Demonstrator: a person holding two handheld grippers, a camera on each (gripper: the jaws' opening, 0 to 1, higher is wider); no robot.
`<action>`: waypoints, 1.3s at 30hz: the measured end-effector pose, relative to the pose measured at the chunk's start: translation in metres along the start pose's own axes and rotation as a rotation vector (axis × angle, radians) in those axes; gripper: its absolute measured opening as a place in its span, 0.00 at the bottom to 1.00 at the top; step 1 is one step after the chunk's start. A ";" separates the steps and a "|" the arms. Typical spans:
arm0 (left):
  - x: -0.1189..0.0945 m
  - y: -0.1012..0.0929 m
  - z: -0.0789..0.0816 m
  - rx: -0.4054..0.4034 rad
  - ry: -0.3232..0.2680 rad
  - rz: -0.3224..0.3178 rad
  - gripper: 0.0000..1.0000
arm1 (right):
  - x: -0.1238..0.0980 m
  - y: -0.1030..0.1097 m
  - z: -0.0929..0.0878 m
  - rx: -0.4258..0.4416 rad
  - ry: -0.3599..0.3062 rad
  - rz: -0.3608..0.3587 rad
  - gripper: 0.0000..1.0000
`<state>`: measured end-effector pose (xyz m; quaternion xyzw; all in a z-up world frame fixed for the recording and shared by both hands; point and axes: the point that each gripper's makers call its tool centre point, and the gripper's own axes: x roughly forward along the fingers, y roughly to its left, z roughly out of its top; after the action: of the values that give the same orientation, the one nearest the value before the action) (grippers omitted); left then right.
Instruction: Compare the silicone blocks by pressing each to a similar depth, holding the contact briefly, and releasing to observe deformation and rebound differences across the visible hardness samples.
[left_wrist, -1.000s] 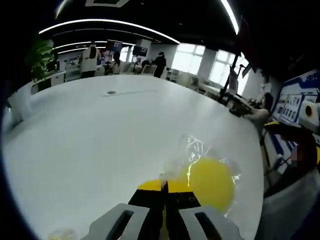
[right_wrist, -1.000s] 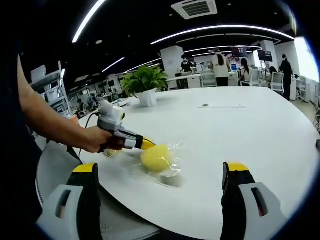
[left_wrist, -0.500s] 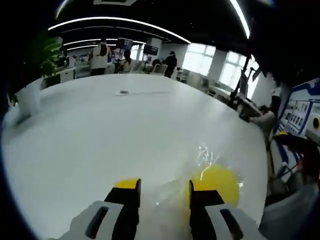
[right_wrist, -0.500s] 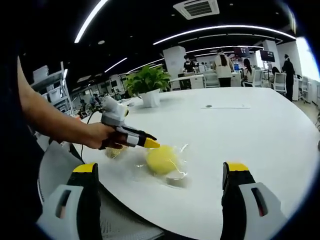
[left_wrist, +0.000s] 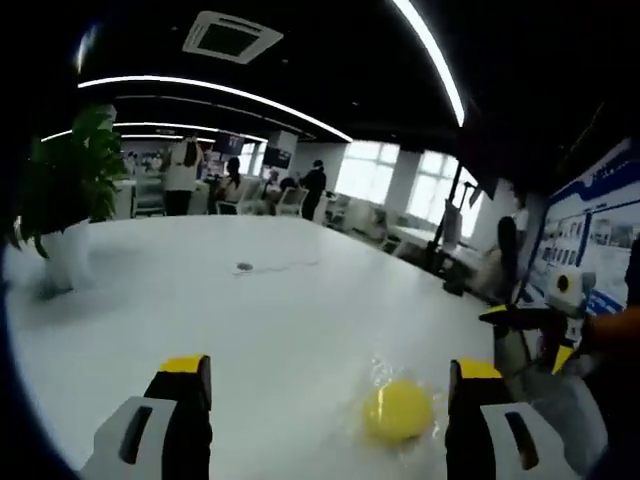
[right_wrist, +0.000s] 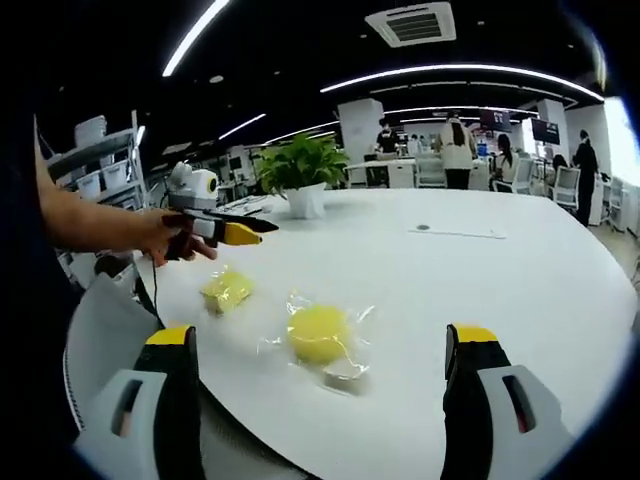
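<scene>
Hovering left gripper (right_wrist: 240, 233) above white table (right_wrist: 480, 290), jaws spread; right gripper (right_wrist: 320, 375) spread, near round yellow silicone block in clear bag (right_wrist: 318, 333). Risk: bag sliding under press, uneven depth.

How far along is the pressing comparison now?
Looks done: the left gripper has released and lifted clear of the round block, jaws open in its own view. In hand: nothing; both grippers are empty, and the right gripper is open, facing the blocks. Left: the square block lies untouched in these frames; I can't tell whether it was pressed.
</scene>
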<state>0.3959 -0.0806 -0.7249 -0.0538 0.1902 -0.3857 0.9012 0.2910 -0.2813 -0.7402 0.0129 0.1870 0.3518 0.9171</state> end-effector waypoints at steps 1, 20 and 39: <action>-0.011 0.004 0.003 0.017 -0.003 0.013 1.00 | 0.002 0.001 0.001 -0.002 0.001 0.006 0.96; -0.165 0.046 -0.046 0.010 -0.029 0.189 1.00 | 0.016 0.006 -0.013 -0.036 0.079 -0.011 0.96; -0.195 0.035 -0.073 -0.006 -0.044 0.217 1.00 | 0.011 0.010 -0.036 -0.038 0.107 -0.051 0.96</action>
<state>0.2684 0.0871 -0.7423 -0.0439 0.1759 -0.2838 0.9416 0.2798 -0.2703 -0.7757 -0.0282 0.2294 0.3322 0.9145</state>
